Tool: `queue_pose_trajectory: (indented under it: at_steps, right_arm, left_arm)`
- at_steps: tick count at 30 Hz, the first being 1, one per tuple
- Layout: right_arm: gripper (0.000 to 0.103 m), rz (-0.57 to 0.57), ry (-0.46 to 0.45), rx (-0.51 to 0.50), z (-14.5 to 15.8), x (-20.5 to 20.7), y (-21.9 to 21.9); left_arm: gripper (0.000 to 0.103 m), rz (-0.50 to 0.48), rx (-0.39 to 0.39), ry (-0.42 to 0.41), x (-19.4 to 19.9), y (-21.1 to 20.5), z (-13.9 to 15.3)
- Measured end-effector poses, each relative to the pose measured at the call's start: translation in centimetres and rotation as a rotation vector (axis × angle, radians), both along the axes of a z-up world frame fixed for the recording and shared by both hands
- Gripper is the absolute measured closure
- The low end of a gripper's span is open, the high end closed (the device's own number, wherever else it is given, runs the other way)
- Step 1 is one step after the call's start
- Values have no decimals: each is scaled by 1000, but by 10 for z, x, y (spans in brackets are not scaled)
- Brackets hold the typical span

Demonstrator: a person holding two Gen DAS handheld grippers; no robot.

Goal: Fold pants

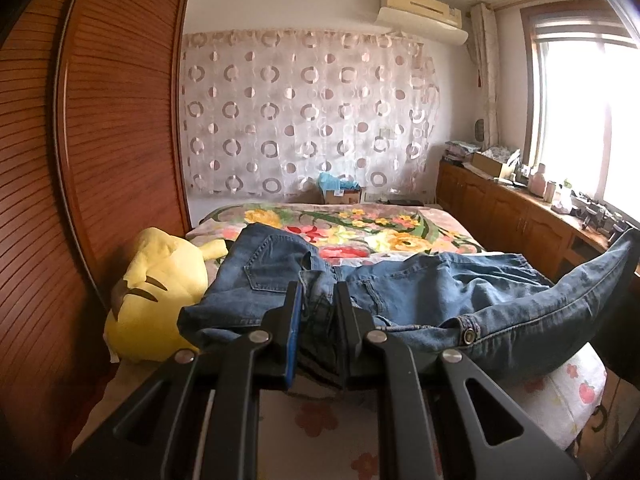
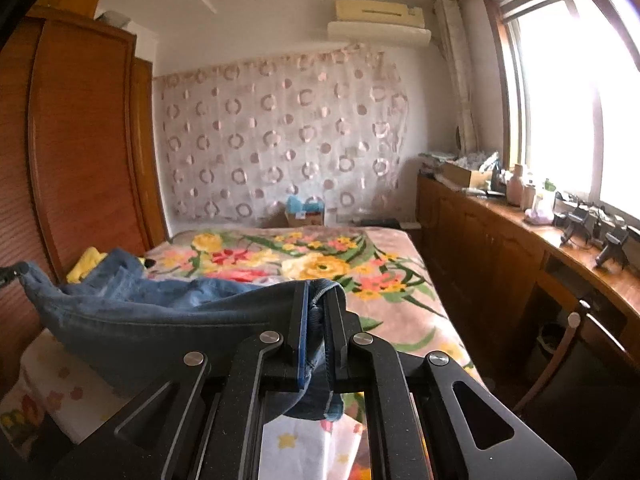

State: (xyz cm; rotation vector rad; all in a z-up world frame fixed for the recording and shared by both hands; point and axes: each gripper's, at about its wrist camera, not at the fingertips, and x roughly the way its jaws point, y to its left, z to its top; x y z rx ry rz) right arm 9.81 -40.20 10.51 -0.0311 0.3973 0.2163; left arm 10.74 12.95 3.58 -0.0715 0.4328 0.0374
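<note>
Left wrist: left gripper (image 1: 319, 300) pinches jeans (image 1: 400, 292); right gripper (image 2: 319, 312) likewise.

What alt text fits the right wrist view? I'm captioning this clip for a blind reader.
The right claw is shut on a fold of blue jeans, lifting it above a bed with a flowered blanket. A wooden wardrobe stands on the left, a bright window on the right.

Both grippers (image 1: 318, 300) (image 2: 318, 300): matte black linkage arms, silver pivot rivets, seemingly blue pads lining the jaws.
</note>
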Motion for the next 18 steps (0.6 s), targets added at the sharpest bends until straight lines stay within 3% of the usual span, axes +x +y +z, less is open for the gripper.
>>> queue_pose_trajectory:
  at_steps: [12,18]
  right_arm:
    - [99,-2,135,7,-57,68,4]
    - [99,2,155,3,-67,96,7]
  left_arm:
    - [89,6,2,83,48,-1,-28]
    - [89,21,22,98,78,-6,-26]
